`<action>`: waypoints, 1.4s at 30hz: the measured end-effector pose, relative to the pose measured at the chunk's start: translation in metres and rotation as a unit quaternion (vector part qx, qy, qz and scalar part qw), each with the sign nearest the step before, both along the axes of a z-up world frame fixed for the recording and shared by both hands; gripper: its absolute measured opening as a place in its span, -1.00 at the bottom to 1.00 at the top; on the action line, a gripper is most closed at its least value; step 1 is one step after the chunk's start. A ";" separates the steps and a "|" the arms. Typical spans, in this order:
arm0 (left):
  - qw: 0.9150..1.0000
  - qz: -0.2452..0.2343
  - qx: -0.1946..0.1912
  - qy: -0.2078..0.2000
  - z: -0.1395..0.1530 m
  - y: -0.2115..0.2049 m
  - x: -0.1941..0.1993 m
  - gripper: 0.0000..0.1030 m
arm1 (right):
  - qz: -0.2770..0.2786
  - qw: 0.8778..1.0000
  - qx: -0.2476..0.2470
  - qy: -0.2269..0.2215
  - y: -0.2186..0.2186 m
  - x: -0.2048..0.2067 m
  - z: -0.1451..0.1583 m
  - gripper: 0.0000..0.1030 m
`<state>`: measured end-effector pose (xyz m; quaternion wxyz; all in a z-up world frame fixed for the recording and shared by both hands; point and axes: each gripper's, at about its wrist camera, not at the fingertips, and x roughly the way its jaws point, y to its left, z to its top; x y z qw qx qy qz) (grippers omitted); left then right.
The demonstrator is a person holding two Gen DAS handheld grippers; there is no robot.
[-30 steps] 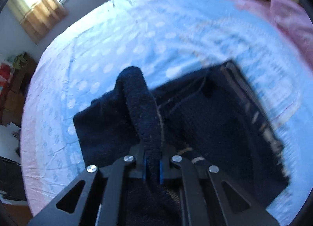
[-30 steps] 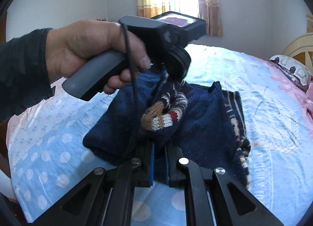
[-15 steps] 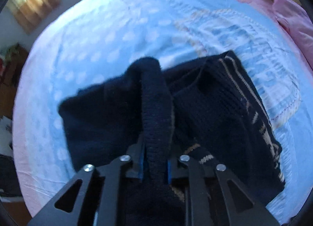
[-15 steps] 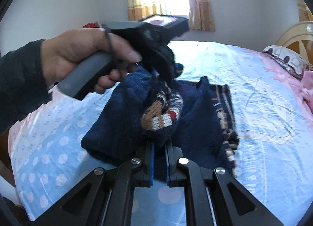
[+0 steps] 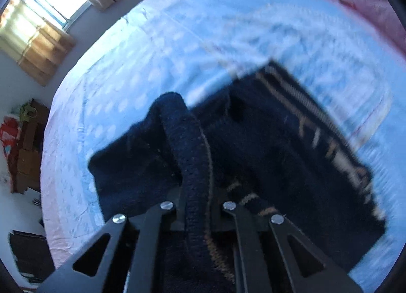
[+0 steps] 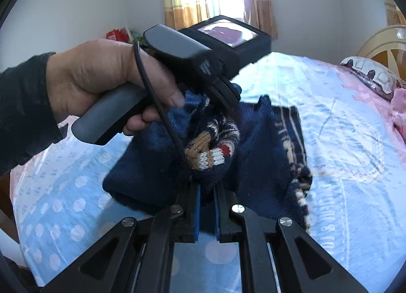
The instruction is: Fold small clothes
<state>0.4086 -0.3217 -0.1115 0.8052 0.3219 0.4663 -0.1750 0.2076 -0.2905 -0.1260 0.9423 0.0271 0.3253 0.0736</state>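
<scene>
Left wrist view: left gripper (image 5: 196, 213) pinches a thick ribbed fold of the navy knit sweater (image 5: 279, 156) — right gripper (image 6: 206, 206) clamps its patterned bunch above the dotted blue bed (image 6: 342, 140).

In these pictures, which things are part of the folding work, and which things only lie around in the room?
Part of the job:
- navy knitted sweater, on the bed
- left gripper, jaws shut on a sweater fold
- right gripper, jaws shut on the sweater edge
- bed sheet, the folding surface

Just lying about:
- patterned pillow
- curtains
- boxes by the wall
</scene>
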 end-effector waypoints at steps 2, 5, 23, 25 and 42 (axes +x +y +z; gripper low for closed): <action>1.000 -0.002 -0.028 -0.014 0.022 -0.001 0.001 -0.83 | -0.005 1.000 0.003 -0.011 -0.004 -0.002 0.007 -0.85; 0.998 -0.016 -0.051 -0.025 0.033 -0.014 -0.004 -0.83 | -0.030 0.999 -0.002 -0.014 -0.013 -0.003 0.010 -0.85; 0.976 -0.101 -0.116 -0.153 0.051 0.001 -0.051 0.81 | -0.104 0.981 0.110 0.118 -0.086 0.006 -0.034 -0.54; 0.975 -0.093 -0.110 -0.166 0.052 0.032 -0.057 0.82 | -0.109 0.982 0.107 0.114 -0.094 0.000 -0.029 -0.39; 0.967 0.051 -0.248 -0.006 -0.030 0.140 -0.068 0.93 | -0.057 0.964 0.210 0.156 -0.106 0.172 -0.019 -0.84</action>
